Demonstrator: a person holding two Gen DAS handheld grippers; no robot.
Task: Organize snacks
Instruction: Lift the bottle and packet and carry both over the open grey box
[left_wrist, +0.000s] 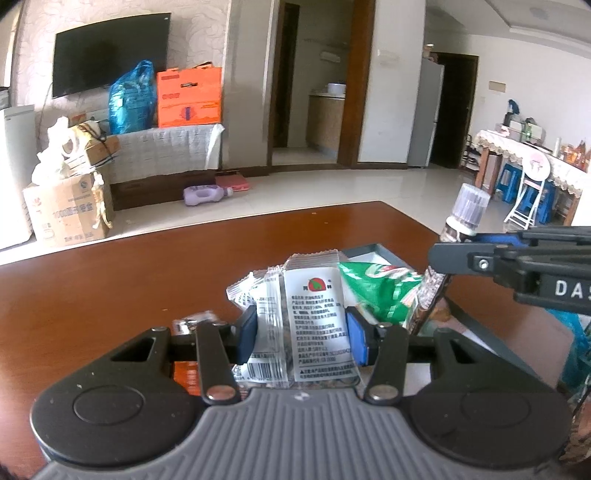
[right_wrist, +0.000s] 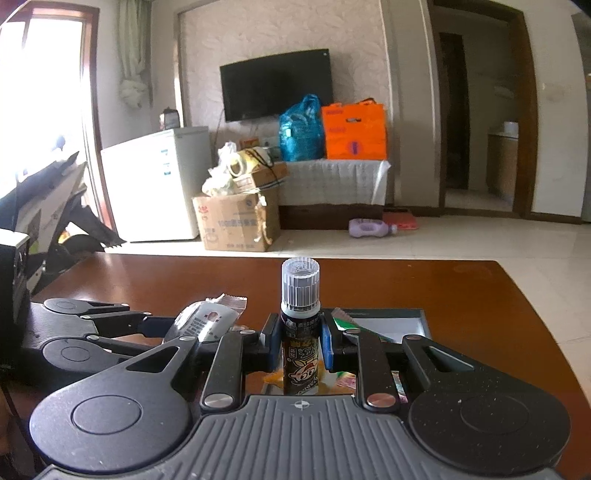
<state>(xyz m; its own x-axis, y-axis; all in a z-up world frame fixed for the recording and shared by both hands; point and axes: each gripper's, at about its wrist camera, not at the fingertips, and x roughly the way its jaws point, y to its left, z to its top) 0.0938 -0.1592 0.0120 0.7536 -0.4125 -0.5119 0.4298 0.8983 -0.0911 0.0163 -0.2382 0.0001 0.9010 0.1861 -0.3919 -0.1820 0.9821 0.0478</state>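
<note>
My left gripper (left_wrist: 301, 330) is shut on a clear seed packet (left_wrist: 314, 314) with a white printed label, held above the brown table (left_wrist: 129, 291). Its blue pads press both sides of the packet. My right gripper (right_wrist: 298, 339) is shut on a small dark bottle (right_wrist: 300, 332) with a ribbed clear cap, held upright. In the left wrist view the right gripper (left_wrist: 443, 258) reaches in from the right with that bottle (left_wrist: 467, 210). A green snack bag (left_wrist: 380, 291) lies in a grey tray (left_wrist: 373, 251) just behind the packet. The left gripper (right_wrist: 155, 325) and its packet (right_wrist: 207, 321) show at the left of the right wrist view.
The grey tray (right_wrist: 399, 321) sits on the table's right part with the green bag (right_wrist: 354, 325) and colourful wrappers (right_wrist: 347, 380) near it. An orange packet (left_wrist: 186, 376) lies under my left gripper. Beyond the table's far edge (right_wrist: 369, 260) are cardboard boxes (right_wrist: 236, 225) and tiled floor.
</note>
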